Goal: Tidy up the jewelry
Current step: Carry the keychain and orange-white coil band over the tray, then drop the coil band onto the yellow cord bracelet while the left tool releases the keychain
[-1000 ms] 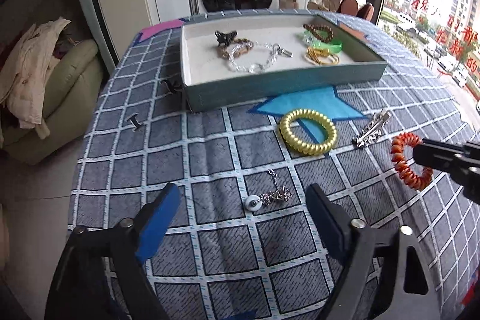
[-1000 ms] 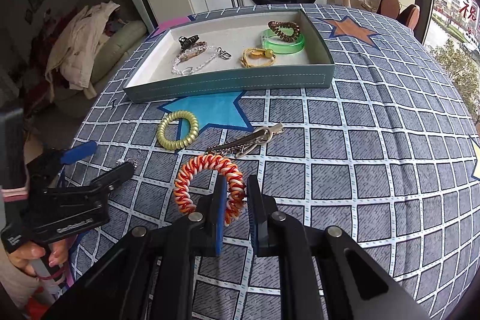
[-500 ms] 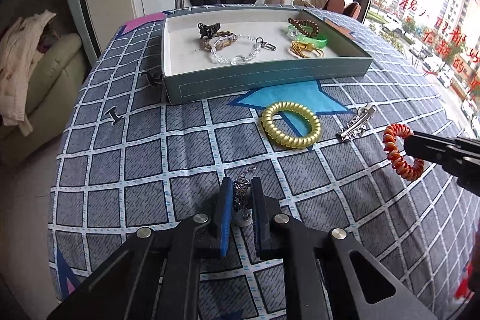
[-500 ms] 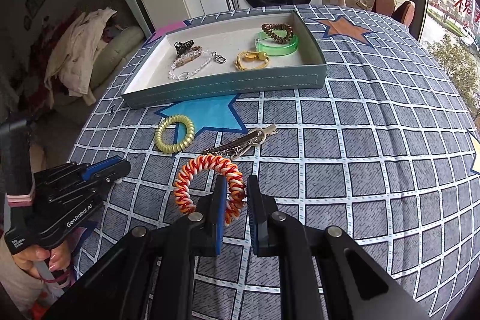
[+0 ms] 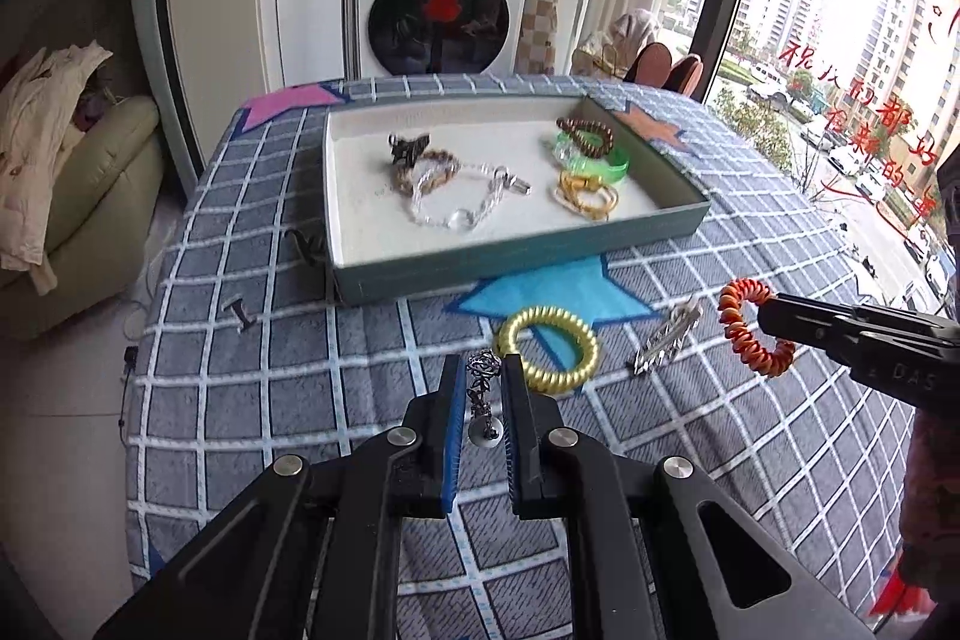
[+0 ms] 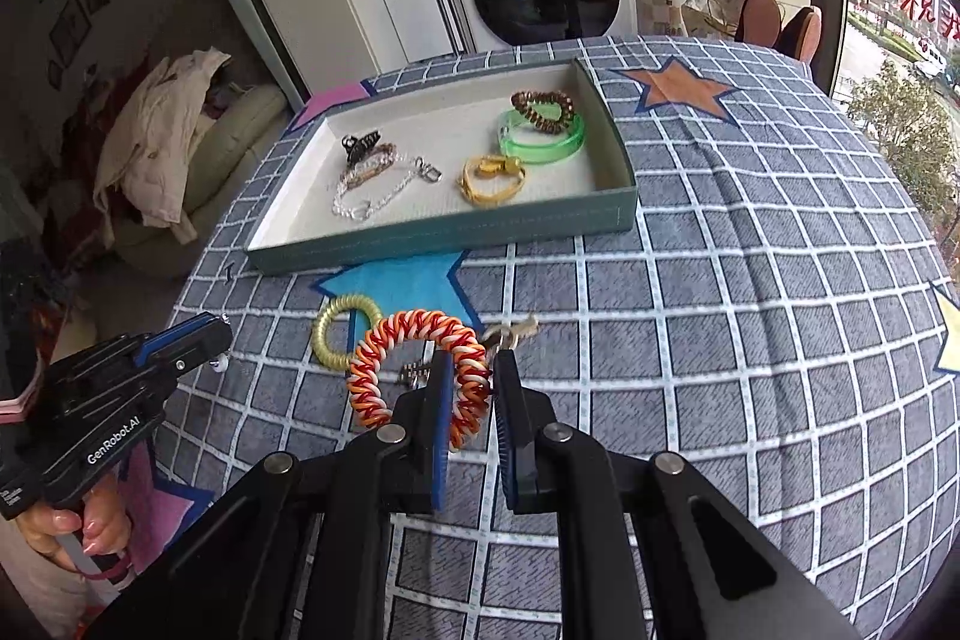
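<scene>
My left gripper (image 5: 483,370) is shut on a silver chain with a white bead (image 5: 483,394) and holds it above the checked cloth. My right gripper (image 6: 471,370) is shut on an orange-and-white coil bracelet (image 6: 414,370), lifted off the cloth; it also shows in the left wrist view (image 5: 750,334). The teal tray (image 5: 522,268) with a white floor lies beyond, holding a clear chain, a black claw clip, a green bangle, a brown coil and a yellow band. A yellow coil bracelet (image 5: 549,358) and a silver hair clip (image 5: 666,334) lie on the cloth before the tray.
Small black clips (image 5: 240,313) lie on the cloth left of the tray. A washing machine (image 5: 444,16) stands behind the table, a sofa with clothes (image 5: 54,172) to the left, a window to the right.
My left gripper closed on the silver chain and lifted it off the cloth toward the tray. My right gripper rose with the orange coil bracelet.
</scene>
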{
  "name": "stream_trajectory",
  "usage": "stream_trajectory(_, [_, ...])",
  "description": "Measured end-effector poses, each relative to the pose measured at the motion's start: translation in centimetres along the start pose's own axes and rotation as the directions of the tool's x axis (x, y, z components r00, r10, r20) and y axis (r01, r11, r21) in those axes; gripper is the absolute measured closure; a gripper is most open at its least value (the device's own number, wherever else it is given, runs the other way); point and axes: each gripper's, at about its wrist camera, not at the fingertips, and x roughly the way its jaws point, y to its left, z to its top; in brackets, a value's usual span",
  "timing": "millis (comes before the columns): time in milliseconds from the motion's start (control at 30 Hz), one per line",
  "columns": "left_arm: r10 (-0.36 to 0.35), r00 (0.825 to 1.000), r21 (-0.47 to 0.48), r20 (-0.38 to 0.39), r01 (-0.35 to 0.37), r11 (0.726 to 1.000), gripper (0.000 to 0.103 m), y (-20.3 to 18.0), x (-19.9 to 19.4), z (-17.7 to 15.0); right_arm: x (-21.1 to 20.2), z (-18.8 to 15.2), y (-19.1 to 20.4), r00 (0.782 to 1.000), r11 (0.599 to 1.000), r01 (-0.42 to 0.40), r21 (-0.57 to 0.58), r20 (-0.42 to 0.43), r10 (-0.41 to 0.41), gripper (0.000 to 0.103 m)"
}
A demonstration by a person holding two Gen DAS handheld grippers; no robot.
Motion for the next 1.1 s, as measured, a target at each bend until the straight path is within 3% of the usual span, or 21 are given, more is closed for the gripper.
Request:
stream_trajectory(300, [-0.003, 0.998, 0.010, 0.059, 0.002, 1.000, 0.071, -0.2, 0.7, 4.6, 0.8, 4.9, -0.5, 0.999, 1.000, -0.003, 0.000, 0.039, 0.003, 0.088])
stream_trajectory(600, [0.036, 0.998, -0.006, 0.048, -0.036, 0.999, 0.071, 0.7, 4.6, 8.7, 4.1, 9.0, -1.5, 0.999, 0.999, 0.012, 0.030, 0.031, -0.013, 0.088])
stream_trajectory(1100, [0.106, 0.994, -0.031, -0.030, -0.107, 0.994, 0.071, 2.5, 11.5, 10.2, 11.3, 10.8, -3.3, 0.995, 0.995, 0.074, 0.061, -0.070, -0.070, 0.088])
